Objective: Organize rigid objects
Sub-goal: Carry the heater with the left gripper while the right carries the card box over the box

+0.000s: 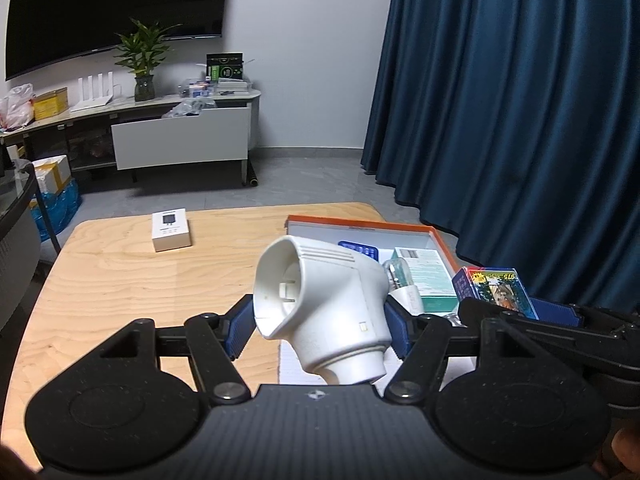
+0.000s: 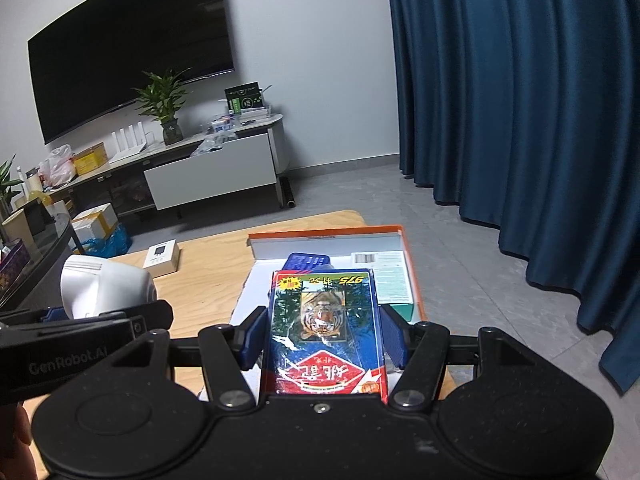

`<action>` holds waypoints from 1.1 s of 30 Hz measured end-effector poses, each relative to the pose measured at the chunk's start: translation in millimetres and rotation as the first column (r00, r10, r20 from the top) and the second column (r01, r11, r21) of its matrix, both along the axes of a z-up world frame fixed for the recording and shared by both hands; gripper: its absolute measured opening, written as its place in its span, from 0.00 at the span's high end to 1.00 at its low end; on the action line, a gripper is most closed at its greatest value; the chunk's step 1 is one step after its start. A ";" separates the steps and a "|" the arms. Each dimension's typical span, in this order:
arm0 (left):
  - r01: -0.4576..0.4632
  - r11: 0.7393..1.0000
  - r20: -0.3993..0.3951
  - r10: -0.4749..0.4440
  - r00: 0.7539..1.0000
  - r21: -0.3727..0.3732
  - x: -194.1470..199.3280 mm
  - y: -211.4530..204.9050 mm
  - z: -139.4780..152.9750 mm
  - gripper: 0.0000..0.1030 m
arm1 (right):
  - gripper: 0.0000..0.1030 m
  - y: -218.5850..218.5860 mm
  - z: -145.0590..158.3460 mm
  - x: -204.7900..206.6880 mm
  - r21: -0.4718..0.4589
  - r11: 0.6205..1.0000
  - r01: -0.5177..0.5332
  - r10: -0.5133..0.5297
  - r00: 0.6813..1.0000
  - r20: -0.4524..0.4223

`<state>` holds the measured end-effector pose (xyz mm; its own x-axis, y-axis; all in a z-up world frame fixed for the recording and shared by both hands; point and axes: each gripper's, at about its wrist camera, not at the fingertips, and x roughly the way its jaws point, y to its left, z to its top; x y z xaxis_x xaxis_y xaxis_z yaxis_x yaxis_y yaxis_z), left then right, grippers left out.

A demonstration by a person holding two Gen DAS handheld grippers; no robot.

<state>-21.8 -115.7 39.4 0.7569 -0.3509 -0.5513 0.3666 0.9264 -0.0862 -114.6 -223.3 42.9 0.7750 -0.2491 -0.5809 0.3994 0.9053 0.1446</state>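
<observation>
Both tongs are loaded mid-carry: left tongs [image 1: 318, 326] clamped on the white plug [image 1: 324, 312], right tongs [image 2: 322, 340] clamped on the card box [image 2: 326, 328], both hovering over the tray [image 1: 360, 222] at 12 o'clock. Next move probably calls for lowering each into a free spot, then letting go.

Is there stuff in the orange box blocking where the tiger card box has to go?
Partly. The orange box already holds a teal carton on its right and a blue item at the back. The right claw holds the tiger card box above them.
</observation>
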 end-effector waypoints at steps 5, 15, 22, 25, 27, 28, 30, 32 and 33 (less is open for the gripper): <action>0.018 1.000 0.004 -0.018 1.000 0.003 0.2 -4.4 -0.7 0.35 | 0.31 -4.5 -0.4 -3.4 0.000 1.000 0.011 -0.011 1.000 0.001; 0.043 0.999 0.002 -0.043 0.999 0.007 4.0 -9.9 -2.1 0.35 | 0.31 -12.2 -1.6 -0.8 0.002 1.000 0.025 -0.025 1.000 -0.005; 0.056 0.998 -0.007 -0.056 0.998 0.008 5.8 -12.3 -5.8 0.35 | 0.31 -13.8 -3.7 3.9 0.002 0.999 0.032 -0.032 0.999 -0.013; 0.062 0.998 -0.014 -0.062 0.998 0.008 8.7 -11.0 -6.2 0.35 | 0.31 -15.4 -6.0 6.2 0.003 0.999 0.036 -0.036 0.999 -0.019; 0.064 0.998 -0.017 -0.064 0.998 0.008 10.0 -11.7 -7.2 0.35 | 0.31 -17.5 -8.3 7.3 0.007 0.999 0.037 -0.037 0.999 -0.025; 0.068 0.998 -0.019 -0.067 0.998 0.007 11.6 -11.6 -7.2 0.35 | 0.31 -17.6 -9.0 7.9 0.007 0.999 0.037 -0.037 0.999 -0.026; 0.072 0.997 -0.022 -0.072 0.997 0.008 13.2 -12.5 -8.4 0.35 | 0.31 -18.7 -10.7 9.3 0.008 0.999 0.037 -0.037 0.999 -0.031; 0.078 0.997 -0.026 -0.077 0.997 0.009 14.2 -13.9 -9.9 0.35 | 0.31 -20.7 -12.0 10.5 0.008 0.999 0.038 -0.038 0.999 -0.034; 0.079 0.997 -0.026 -0.079 0.997 0.010 14.6 -14.5 -10.7 0.35 | 0.31 -21.0 -12.1 10.8 0.008 0.999 0.039 -0.039 0.999 -0.035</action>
